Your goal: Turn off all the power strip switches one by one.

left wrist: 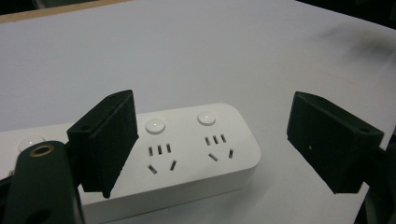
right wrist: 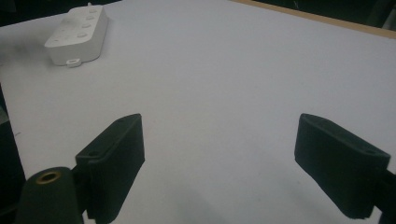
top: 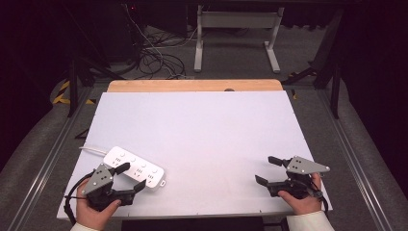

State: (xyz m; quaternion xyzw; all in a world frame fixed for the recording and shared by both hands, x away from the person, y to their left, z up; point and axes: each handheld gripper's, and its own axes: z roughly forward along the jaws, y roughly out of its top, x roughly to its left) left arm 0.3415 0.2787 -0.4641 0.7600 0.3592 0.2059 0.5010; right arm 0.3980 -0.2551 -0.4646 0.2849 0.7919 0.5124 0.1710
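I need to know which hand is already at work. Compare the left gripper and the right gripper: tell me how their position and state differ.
The left gripper sits at the white power strip, its jaws straddling the strip's end; the right gripper is over bare white table, far from the strip. The left gripper points toward the table's right, the right gripper toward its left. Both are open, hold nothing, and are hand-held near the table's front edge.

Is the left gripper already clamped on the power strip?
No: in the left gripper view the left gripper has its jaws spread wide, open around the end of the white power strip without pressing on it.
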